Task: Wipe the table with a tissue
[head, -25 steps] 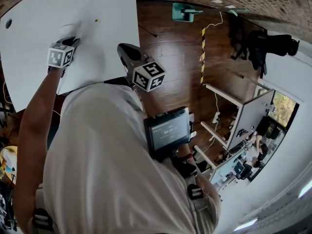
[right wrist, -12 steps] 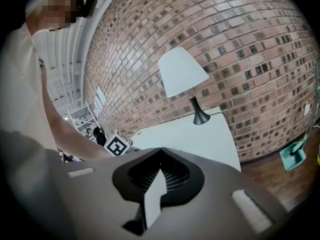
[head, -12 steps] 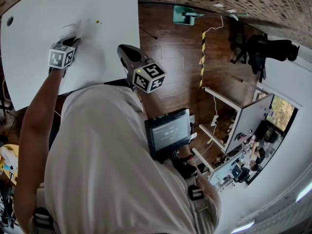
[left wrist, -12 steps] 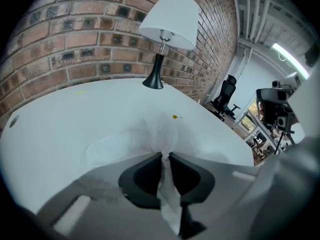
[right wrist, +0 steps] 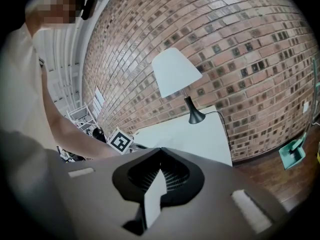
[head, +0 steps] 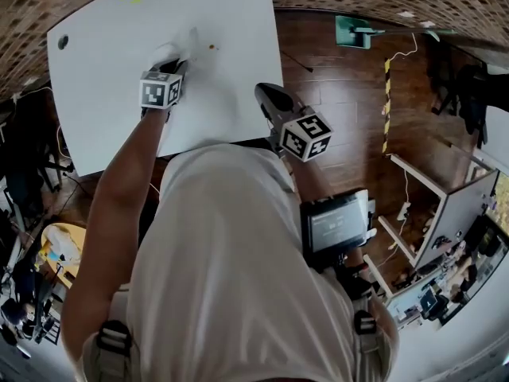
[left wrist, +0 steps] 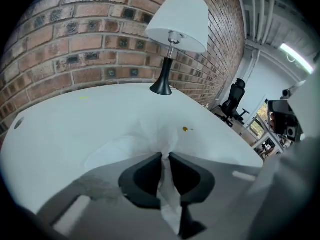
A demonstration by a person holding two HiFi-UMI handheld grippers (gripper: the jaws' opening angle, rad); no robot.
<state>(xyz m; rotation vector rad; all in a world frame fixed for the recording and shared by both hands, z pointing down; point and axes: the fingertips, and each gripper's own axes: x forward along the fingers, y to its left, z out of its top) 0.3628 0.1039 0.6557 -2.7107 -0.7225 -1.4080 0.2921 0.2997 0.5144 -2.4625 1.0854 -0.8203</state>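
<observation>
Left gripper (left wrist: 165, 156): jaws nearly together, pinching a crumpled white paper tissue (left wrist: 131, 145) pressed on the white rectangular table (left wrist: 65, 124), lower centre, near a small yellow spot (left wrist: 185, 129). This grip is unchanged from earlier, though the head view now frames everything further right. Right gripper (right wrist: 160, 151): jaws together, empty.

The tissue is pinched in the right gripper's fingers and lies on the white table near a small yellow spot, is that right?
No. The left gripper view shows the tissue pinched in the fingers of the left gripper, not the right gripper. It does lie on the white table near the small yellow spot.
</observation>
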